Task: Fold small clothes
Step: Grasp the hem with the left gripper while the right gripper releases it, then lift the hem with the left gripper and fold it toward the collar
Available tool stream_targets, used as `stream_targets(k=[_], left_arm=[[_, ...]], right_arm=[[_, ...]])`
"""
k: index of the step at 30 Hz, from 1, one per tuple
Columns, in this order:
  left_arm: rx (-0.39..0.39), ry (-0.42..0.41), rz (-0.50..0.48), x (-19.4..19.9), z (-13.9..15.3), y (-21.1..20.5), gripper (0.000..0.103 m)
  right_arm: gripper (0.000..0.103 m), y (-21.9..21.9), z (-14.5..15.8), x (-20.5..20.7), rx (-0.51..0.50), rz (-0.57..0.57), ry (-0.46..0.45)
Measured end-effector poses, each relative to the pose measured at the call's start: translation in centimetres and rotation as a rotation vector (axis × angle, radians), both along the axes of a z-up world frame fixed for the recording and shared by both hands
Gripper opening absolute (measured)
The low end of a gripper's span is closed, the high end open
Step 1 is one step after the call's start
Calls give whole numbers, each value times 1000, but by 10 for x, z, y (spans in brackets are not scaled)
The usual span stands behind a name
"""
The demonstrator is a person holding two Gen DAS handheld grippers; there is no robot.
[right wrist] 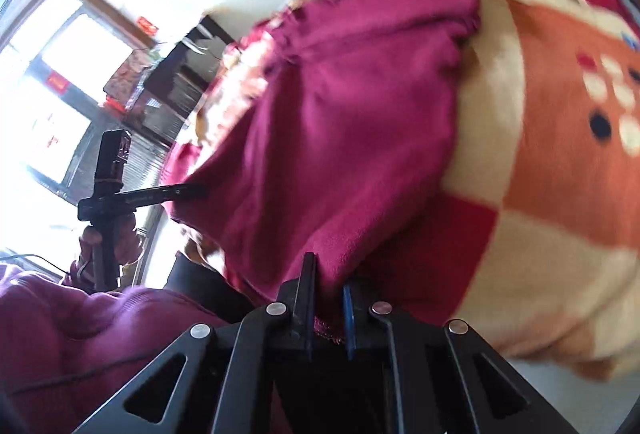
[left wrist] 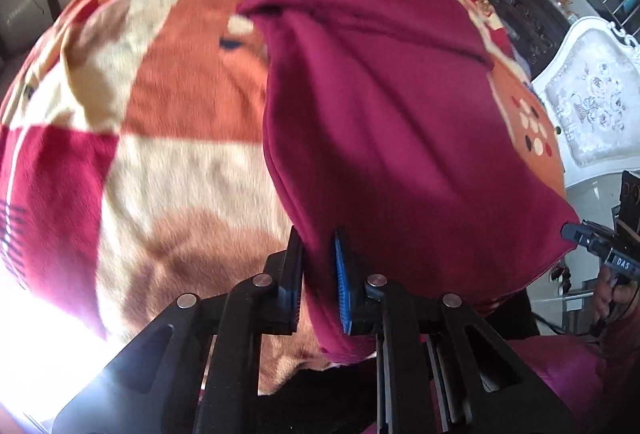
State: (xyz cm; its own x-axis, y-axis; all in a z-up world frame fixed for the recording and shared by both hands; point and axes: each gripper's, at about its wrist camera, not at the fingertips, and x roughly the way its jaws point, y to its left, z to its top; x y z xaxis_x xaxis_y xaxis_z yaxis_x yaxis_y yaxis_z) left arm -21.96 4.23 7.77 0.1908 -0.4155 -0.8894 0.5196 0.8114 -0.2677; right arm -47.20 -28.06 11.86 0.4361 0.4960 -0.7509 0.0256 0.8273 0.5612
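1. The left gripper (left wrist: 318, 274) is clamped on the near hem of the maroon fleece garment (left wrist: 380, 106), cloth pinched between its pads.
2. The right gripper (right wrist: 328, 298) is likewise closed on the hem's other corner.
3. Beyond both sets of fingers, the garment drapes away onto the patterned blanket (left wrist: 160, 162).
4. Risk: each pinch looks shallow, right at the edge, so a hard pull could slip the fleece free.
5. Uneven lifting would skew the fold; fleece may drag the blanket.
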Motion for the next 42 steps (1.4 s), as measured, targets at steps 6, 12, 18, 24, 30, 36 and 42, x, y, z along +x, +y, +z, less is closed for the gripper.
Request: stream_targets(k=[6,12,18,24,30,36,42], left_arm=[[-34,-9,13,27,12,-12,8],[-55,147,26,37,-5,-8,9],[-41,263,156,30,-29,28,41],[-82,313,189,21,-34,38,58],[-23,314,27,11,-40,-1,17],[-57,259,60,28,-14,3,8],[-150,210,42,63,17,-14,8]], right_arm=[[10,-13,24,40,51,-38,-110],[9,-14,33,71,49,-7,-135],[9,-15,19,72,71,-10,-93],[9,-17,13,69,84,-18,-79],[9,-19,6,71,101,-38,-75],[9,-25,3,72,108,-68,-74],[9,-37,17,94,107,-92,-149]])
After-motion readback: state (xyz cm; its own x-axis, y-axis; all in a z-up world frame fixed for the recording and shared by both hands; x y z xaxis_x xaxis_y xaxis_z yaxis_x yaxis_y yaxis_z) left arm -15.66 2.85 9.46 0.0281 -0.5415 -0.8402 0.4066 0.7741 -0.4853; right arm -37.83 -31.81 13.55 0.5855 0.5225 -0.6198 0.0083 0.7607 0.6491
